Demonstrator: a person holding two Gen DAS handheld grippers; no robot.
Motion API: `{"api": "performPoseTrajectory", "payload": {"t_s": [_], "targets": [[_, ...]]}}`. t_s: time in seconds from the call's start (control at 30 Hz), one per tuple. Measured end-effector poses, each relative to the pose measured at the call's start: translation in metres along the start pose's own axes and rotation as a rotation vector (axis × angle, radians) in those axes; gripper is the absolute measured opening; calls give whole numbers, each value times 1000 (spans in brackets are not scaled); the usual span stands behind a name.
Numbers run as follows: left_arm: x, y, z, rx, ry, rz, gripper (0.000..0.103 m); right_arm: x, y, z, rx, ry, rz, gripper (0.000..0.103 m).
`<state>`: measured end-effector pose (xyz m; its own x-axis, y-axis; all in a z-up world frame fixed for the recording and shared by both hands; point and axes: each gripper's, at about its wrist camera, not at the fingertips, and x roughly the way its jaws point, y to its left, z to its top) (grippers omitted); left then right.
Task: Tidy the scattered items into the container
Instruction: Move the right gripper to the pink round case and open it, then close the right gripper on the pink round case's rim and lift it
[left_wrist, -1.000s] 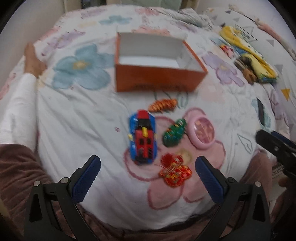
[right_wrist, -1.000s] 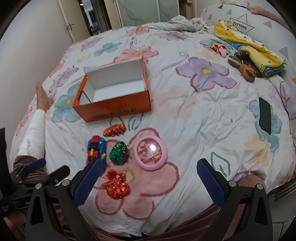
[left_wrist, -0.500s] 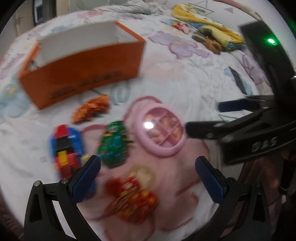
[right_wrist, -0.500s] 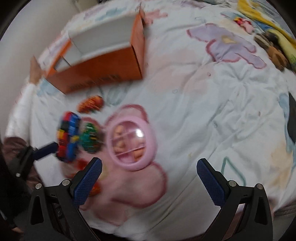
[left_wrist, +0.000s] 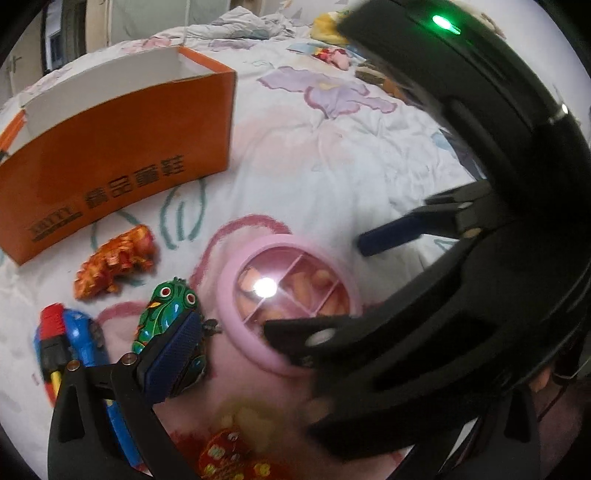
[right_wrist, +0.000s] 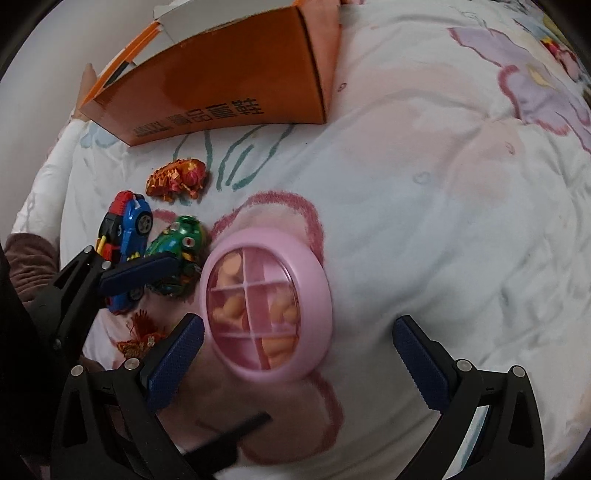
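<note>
Right wrist view: the right gripper (right_wrist: 297, 350) has its fingers (right_wrist: 173, 354) spread wide apart, straddling a round pink case (right_wrist: 266, 302) that lies on the flowered bedspread (right_wrist: 443, 206). The case has a thick pink rim and a clear lid over cross-shaped partitions; orange-pink pieces show in the compartments. Its left edge lies just beside the left blue pad, while the right pad stands apart from it.

To the left of the case lies a green tin frog (right_wrist: 177, 251) with red-ringed eyes, and beside that a blue-and-red toy car (right_wrist: 125, 236). The left gripper (right_wrist: 140, 273) reaches over these two toys; one blue finger crosses in front of the frog. Whether its fingers are apart or together cannot be told, since the left wrist view shows only one finger (left_wrist: 170, 358), the other side being covered by the right gripper's black body.

Beyond the toys lies a glittering red-gold figure (right_wrist: 177, 179), and near the bottom left a red embroidered ornament (right_wrist: 138, 341) with a tassel. The orange cardboard box (right_wrist: 221, 85), open-topped, white inside and printed with dark characters, stands at the far side of the toys.
</note>
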<state>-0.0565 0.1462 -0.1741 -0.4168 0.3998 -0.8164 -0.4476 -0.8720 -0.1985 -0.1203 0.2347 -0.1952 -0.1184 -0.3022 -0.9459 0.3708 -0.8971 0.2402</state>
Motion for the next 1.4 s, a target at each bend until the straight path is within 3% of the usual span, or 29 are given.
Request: {"api": "performPoseTrajectory", "payload": {"t_s": [0.1, 0.17, 0.4, 0.5, 0.57, 0.8, 0.9, 1.23, 1.4], "targets": [[9, -3, -1, -1, 33, -40, 103, 6, 3, 3, -34, 15, -12, 103], [10, -5, -4, 29, 22, -12, 103, 8, 3, 3, -48, 22, -12, 103], [11, 11, 4, -25, -12, 41, 103, 12, -3, 5, -44, 17, 5, 103], [20, 16, 4, -8, 44, -8, 103, 20, -11, 5, -11, 41, 13, 103], [30, 25, 1, -45, 114, -117, 103, 24, -13, 5, -25, 47, 1, 103], [24, 32, 4, -48, 78, -30, 103, 25, -25, 6, 15, 60, 30, 103], [24, 37, 3, -57, 80, -28, 103, 24, -30, 7, 29, 65, 31, 103], [10, 42, -10, 92, 54, -20, 103, 14, -29, 1, -12, 53, -18, 103], [9, 54, -9, 65, 56, -25, 103, 11, -41, 4, 23, 48, -9, 103]]}}
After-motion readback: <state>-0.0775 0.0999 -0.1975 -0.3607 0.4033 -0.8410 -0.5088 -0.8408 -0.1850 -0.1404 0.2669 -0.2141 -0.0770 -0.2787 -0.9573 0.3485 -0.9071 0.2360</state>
